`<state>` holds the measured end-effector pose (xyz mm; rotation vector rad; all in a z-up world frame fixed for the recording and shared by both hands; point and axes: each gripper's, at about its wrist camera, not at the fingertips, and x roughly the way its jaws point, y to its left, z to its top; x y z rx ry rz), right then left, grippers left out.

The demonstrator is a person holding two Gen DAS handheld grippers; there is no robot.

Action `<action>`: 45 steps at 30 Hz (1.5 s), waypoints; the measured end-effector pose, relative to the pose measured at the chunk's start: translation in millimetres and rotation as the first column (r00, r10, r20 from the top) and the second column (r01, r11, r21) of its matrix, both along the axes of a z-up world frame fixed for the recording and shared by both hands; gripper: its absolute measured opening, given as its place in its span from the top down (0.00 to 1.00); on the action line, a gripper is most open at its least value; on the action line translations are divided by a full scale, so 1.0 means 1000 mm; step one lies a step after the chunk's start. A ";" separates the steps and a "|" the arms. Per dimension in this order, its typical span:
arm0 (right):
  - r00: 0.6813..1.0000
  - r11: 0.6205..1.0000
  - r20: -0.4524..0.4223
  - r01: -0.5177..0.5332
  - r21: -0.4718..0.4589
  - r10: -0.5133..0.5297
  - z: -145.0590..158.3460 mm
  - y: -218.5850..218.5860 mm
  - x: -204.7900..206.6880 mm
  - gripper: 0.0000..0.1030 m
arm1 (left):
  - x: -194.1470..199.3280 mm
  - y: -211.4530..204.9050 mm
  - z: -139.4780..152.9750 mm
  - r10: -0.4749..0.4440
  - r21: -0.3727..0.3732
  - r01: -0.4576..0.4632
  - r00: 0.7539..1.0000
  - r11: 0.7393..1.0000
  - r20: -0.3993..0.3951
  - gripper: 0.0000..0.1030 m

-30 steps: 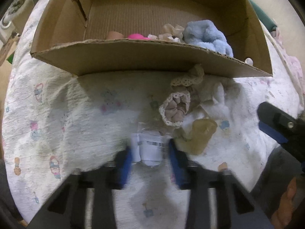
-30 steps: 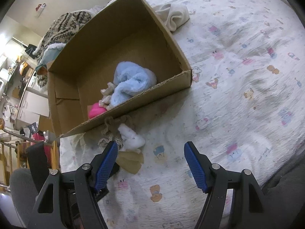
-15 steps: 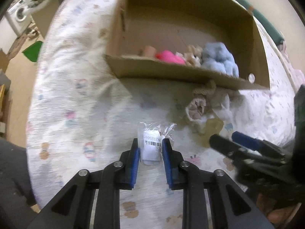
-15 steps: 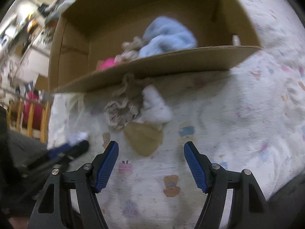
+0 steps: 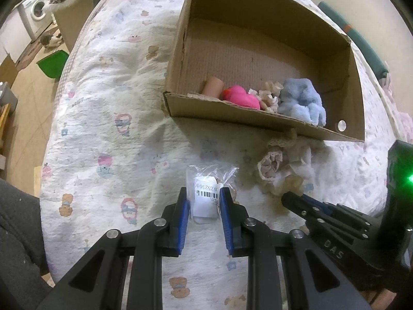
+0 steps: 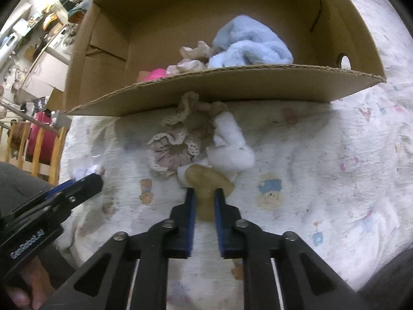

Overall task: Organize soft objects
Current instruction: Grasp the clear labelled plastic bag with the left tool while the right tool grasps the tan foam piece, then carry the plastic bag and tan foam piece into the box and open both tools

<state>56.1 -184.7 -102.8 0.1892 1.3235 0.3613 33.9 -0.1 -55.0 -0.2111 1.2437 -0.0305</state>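
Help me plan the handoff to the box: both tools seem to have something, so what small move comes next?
Probably lift both and carry them over the near wall of the cardboard box. The left gripper is shut on the plastic packet and the right gripper on the tan soft piece, both low on the bedspread.

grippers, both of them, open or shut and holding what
Left gripper: shut on the clear packet with the barcode label.
Right gripper: shut on the tan soft piece lying on the blanket.
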 end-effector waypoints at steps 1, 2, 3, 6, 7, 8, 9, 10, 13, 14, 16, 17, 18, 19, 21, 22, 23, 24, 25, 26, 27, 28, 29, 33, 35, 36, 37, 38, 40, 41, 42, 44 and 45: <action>1.000 1.000 0.003 0.000 0.017 0.000 0.003 -0.001 -0.002 0.90 | 0.000 0.000 0.000 -0.001 0.005 0.001 1.000 1.000 0.003 0.79; 1.000 1.000 0.008 0.003 0.029 -0.003 0.006 -0.003 -0.003 0.90 | 0.000 0.000 0.000 0.001 0.007 -0.001 1.000 1.000 0.005 0.79; 1.000 0.999 0.016 0.006 0.037 -0.006 0.009 -0.002 -0.005 0.90 | -0.001 0.001 0.001 0.003 0.009 -0.003 1.000 1.000 0.007 0.79; 1.000 0.997 0.023 0.016 0.081 -0.018 0.018 -0.010 -0.011 0.90 | -0.002 0.003 0.002 0.010 0.018 -0.011 1.000 1.000 0.012 0.79; 0.999 0.995 0.029 0.018 0.095 -0.020 0.021 -0.012 -0.012 0.90 | -0.003 0.003 0.003 0.012 0.022 -0.012 1.000 1.000 0.015 0.79; 0.999 0.995 0.038 0.017 0.101 -0.021 0.025 -0.015 -0.014 0.91 | -0.003 0.003 0.004 0.011 0.026 -0.012 1.000 1.000 0.019 0.79; 0.999 0.994 0.046 0.016 0.110 -0.021 0.029 -0.019 -0.015 0.90 | -0.004 0.003 0.005 0.009 0.033 -0.010 1.000 0.999 0.026 0.79; 0.998 0.992 0.056 0.014 0.124 -0.022 0.033 -0.020 -0.017 0.90 | -0.005 0.002 0.006 0.006 0.039 -0.007 0.999 0.999 0.034 0.79; 0.995 0.989 0.093 0.006 0.145 -0.020 0.044 -0.024 -0.022 0.90 | -0.008 0.002 0.012 -0.003 0.054 0.000 0.998 0.999 0.059 0.79; 0.994 0.988 0.103 0.006 0.155 -0.022 0.048 -0.026 -0.023 0.90 | -0.009 0.002 0.014 -0.005 0.058 0.001 0.998 0.998 0.068 0.79; 0.993 0.985 0.118 0.006 0.173 -0.026 0.054 -0.028 -0.024 0.90 | -0.011 0.002 0.017 -0.003 0.059 -0.002 0.997 0.998 0.082 0.79; 0.992 0.984 0.127 0.006 0.180 -0.029 0.057 -0.030 -0.024 0.91 | -0.012 0.002 0.018 -0.002 0.058 -0.003 0.996 0.998 0.087 0.79; 0.990 0.982 0.137 0.005 0.188 -0.031 0.060 -0.030 -0.024 0.91 | -0.013 0.003 0.019 0.001 0.056 -0.007 0.995 0.998 0.095 0.79; 0.989 0.981 0.147 0.004 0.195 -0.033 0.064 -0.032 -0.025 0.90 | -0.015 0.004 0.022 0.005 0.054 -0.011 0.995 0.998 0.103 0.79; 0.985 0.978 0.170 0.000 0.207 -0.036 0.074 -0.041 -0.028 0.91 | -0.018 0.006 0.026 0.012 0.054 -0.019 0.993 0.998 0.120 0.79; 0.982 0.977 0.182 -0.002 0.215 -0.038 0.078 -0.041 -0.028 0.91 | -0.019 0.006 0.029 0.016 0.057 -0.024 0.991 0.998 0.131 0.79; 0.980 0.975 0.197 -0.004 0.223 -0.041 0.083 -0.043 -0.029 0.91 | -0.019 0.007 0.031 0.020 0.060 -0.028 0.990 0.998 0.139 0.79; 0.978 0.974 0.207 -0.006 0.227 -0.042 0.084 -0.042 -0.030 0.90 | -0.020 0.008 0.034 0.024 0.061 -0.033 0.989 0.998 0.147 0.79; 0.976 0.972 0.213 -0.005 0.235 -0.046 0.088 -0.044 -0.030 0.90 | -0.021 0.009 0.038 0.027 0.066 -0.038 0.987 0.997 0.156 0.79; 0.974 0.970 0.219 -0.004 0.243 -0.051 0.093 -0.046 -0.030 0.90 | -0.021 0.010 0.042 0.027 0.073 -0.039 0.986 0.997 0.163 0.79; 0.973 0.969 0.225 0.000 0.247 -0.057 0.096 -0.046 -0.031 0.90 | -0.021 0.010 0.047 0.026 0.077 -0.040 0.984 0.996 0.176 0.79; 0.971 0.966 0.231 0.005 0.257 -0.067 0.101 -0.049 -0.030 0.90 | -0.020 0.011 0.052 0.026 0.076 -0.041 0.982 0.996 0.185 0.79; 0.969 0.964 0.237 0.008 0.265 -0.073 0.104 -0.051 -0.028 0.90 | -0.019 0.012 0.056 0.027 0.071 -0.041 0.982 0.997 0.189 0.79; 0.957 0.956 0.268 0.028 0.291 -0.109 0.119 -0.061 -0.020 0.90 | -0.006 0.012 0.076 0.007 0.070 -0.024 0.974 0.997 0.228 0.79; 0.950 0.954 0.283 0.040 0.298 -0.128 0.124 -0.065 -0.015 0.90 | 0.000 0.011 0.084 -0.010 0.081 -0.011 0.968 0.997 0.249 0.79; 0.949 0.952 0.286 0.045 0.302 -0.135 0.125 -0.067 -0.014 0.90 | 0.005 0.010 0.090 -0.020 0.088 -0.003 0.965 0.996 0.262 0.79; 0.946 0.951 0.289 0.052 0.306 -0.144 0.127 -0.070 -0.010 0.90 | 0.009 0.009 0.093 -0.025 0.092 0.000 0.963 0.996 0.269 0.79; 0.943 0.949 0.297 0.056 0.309 -0.152 0.130 -0.073 -0.006 0.90 | 0.014 0.009 0.097 -0.030 0.096 0.003 0.960 0.995 0.277 0.79; 0.937 0.949 0.310 0.063 0.308 -0.162 0.134 -0.076 0.002 0.90 | 0.023 0.008 0.103 -0.034 0.102 0.004 0.957 0.995 0.287 0.79; 0.935 0.948 0.312 0.067 0.310 -0.169 0.136 -0.078 0.006 0.90 | 0.029 0.007 0.105 -0.037 0.105 0.006 0.955 0.994 0.293 0.79; 0.933 0.947 0.314 0.072 0.313 -0.175 0.138 -0.081 0.011 0.90 | 0.031 0.006 0.107 -0.040 0.109 0.008 0.954 0.994 0.297 0.79; 0.929 0.946 0.319 0.084 0.314 -0.189 0.141 -0.086 0.020 0.90 | 0.039 0.004 0.109 -0.047 0.118 0.011 0.951 0.993 0.304 0.79; 0.927 0.946 0.322 0.087 0.312 -0.191 0.141 -0.087 0.023 0.90 | 0.044 0.003 0.110 -0.048 0.120 0.012 0.951 0.993 0.305 0.79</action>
